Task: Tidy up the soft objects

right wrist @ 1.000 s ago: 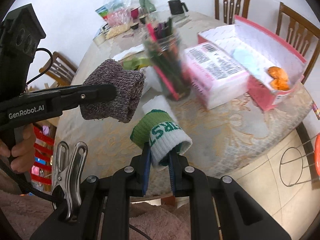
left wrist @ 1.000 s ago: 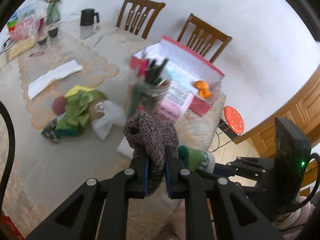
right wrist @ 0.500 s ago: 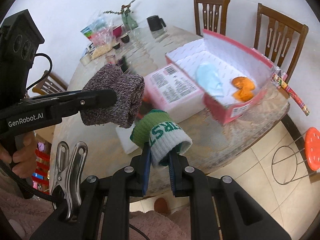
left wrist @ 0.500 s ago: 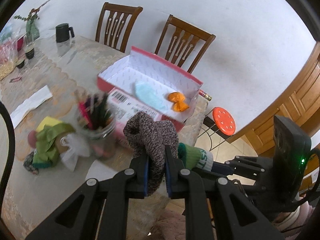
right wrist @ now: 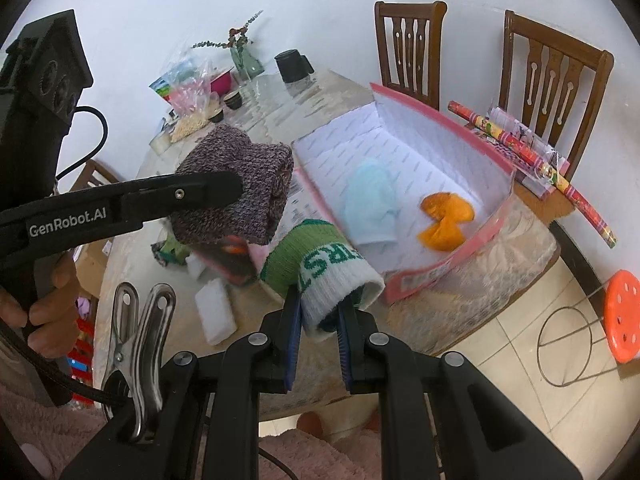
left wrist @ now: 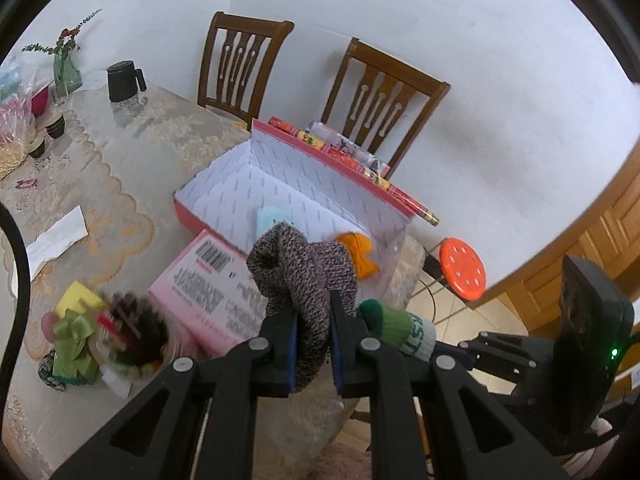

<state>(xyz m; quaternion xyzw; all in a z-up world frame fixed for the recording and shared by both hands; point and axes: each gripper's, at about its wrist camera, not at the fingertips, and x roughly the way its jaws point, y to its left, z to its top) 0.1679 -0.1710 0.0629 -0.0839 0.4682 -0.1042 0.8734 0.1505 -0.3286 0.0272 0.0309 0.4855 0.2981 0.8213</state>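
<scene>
My left gripper [left wrist: 312,316] is shut on a brown-grey knit sock roll [left wrist: 304,268], held in the air above the table's near edge. In the right wrist view the same knit roll [right wrist: 236,192] hangs at the left, pinched by the left gripper's fingers [right wrist: 208,194]. My right gripper [right wrist: 318,312] is shut on a green and white sock [right wrist: 328,272] with green letters. That sock [left wrist: 396,328] shows to the right in the left wrist view. Ahead lies an open pink box [right wrist: 404,152] holding a light blue cloth [right wrist: 370,204] and an orange cloth [right wrist: 446,220].
A pink labelled lid [left wrist: 208,288] lies beside the box, with a jar of pens [left wrist: 132,332] and a green toy [left wrist: 72,340] to the left. Rolled gift wrap [right wrist: 532,160] lies behind the box. Two wooden chairs [left wrist: 384,96] stand by the wall; an orange stool [right wrist: 622,316] stands on the floor.
Both grippers have moved along the table toward the open pink box, each keeping its sock. The pen jar and green toy have slid to the lower left of the left wrist view.
</scene>
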